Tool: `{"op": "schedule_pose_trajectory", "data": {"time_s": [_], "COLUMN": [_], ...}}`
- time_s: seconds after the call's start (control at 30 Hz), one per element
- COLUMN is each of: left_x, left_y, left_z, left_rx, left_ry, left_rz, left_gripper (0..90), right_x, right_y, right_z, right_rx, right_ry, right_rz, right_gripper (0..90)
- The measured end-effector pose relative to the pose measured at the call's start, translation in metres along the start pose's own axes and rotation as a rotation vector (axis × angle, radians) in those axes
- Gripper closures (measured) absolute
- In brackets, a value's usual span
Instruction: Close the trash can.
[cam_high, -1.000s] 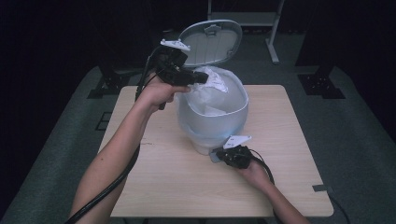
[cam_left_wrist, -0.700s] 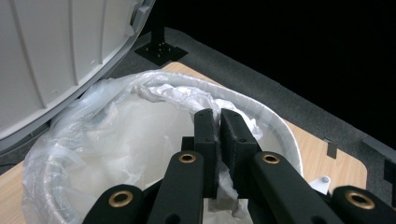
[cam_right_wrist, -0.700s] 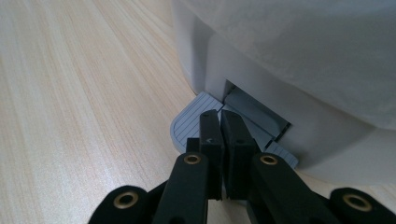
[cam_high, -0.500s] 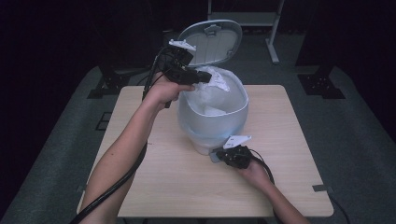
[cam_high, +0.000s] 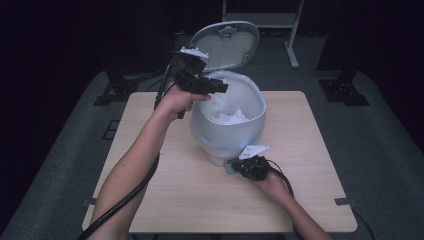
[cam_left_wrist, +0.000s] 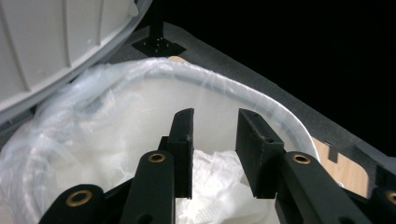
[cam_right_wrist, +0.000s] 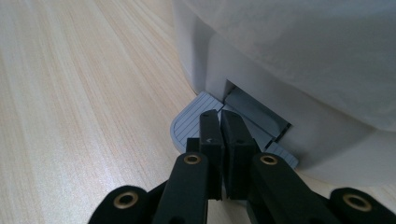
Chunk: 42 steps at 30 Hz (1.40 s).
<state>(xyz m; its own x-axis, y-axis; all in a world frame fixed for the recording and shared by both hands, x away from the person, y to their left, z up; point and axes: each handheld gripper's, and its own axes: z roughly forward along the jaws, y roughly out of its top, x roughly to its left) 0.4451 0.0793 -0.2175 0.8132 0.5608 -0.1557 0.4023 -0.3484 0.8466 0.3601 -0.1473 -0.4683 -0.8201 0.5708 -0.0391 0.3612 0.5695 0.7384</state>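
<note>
A pale grey pedal bin (cam_high: 227, 137) stands mid-table with its lid (cam_high: 225, 45) up. A clear plastic liner (cam_left_wrist: 93, 121) is folded over its rim. Crumpled white paper (cam_high: 230, 117) lies inside the bin, and the left gripper view has that paper (cam_left_wrist: 219, 191) below the jaws. My left gripper (cam_high: 221, 88) hovers over the bin's left rim; in its own view this gripper (cam_left_wrist: 215, 114) is open with nothing between the jaws. My right gripper (cam_right_wrist: 219, 114) is shut, its tips resting on the grey ribbed pedal (cam_right_wrist: 187, 123) at the bin's base. In the high view it (cam_high: 236, 167) sits low at the bin's front.
The wooden table (cam_high: 165, 200) has bare surface in front of and beside the bin. Black stand bases (cam_high: 115, 90) rest on the dark floor behind the table. Cables trail from both grippers toward the near edge.
White crumpled paper that was at my left gripper's tips above the rim now lies in the bin, and those jaws stand open. The right gripper has stayed on the pedal.
</note>
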Motion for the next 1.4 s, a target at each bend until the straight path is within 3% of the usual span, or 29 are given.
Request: {"op": "schedule_pose_trajectory", "data": {"time_s": [0.2, 0.47, 0.93, 1.4], "left_x": [0.001, -0.006, -0.013, -0.008], "left_y": [-0.01, -0.018, -0.033, -0.069], "left_z": [-0.013, -0.032, -0.052, -0.084], "left_rx": [-0.014, -0.031, -0.055, -0.099], "left_ry": [-0.002, -0.014, -0.021, -0.012], "left_rz": [-0.022, 0.011, 0.032, -0.013], "left_gripper": [64.4, 60.0, 53.6, 49.0], "right_x": [0.0, 0.001, 0.002, 0.004], "right_y": [0.0, -0.001, 0.0, -0.001], "right_z": [0.0, 0.0, 0.0, -0.002], "right_rx": [-0.002, -0.003, 0.002, 0.005], "right_ry": [-0.002, -0.004, -0.013, -0.029], "right_rz": [-0.002, 0.002, 0.0, 0.008], "right_gripper": [87.3, 87.3, 87.2, 82.5]}}
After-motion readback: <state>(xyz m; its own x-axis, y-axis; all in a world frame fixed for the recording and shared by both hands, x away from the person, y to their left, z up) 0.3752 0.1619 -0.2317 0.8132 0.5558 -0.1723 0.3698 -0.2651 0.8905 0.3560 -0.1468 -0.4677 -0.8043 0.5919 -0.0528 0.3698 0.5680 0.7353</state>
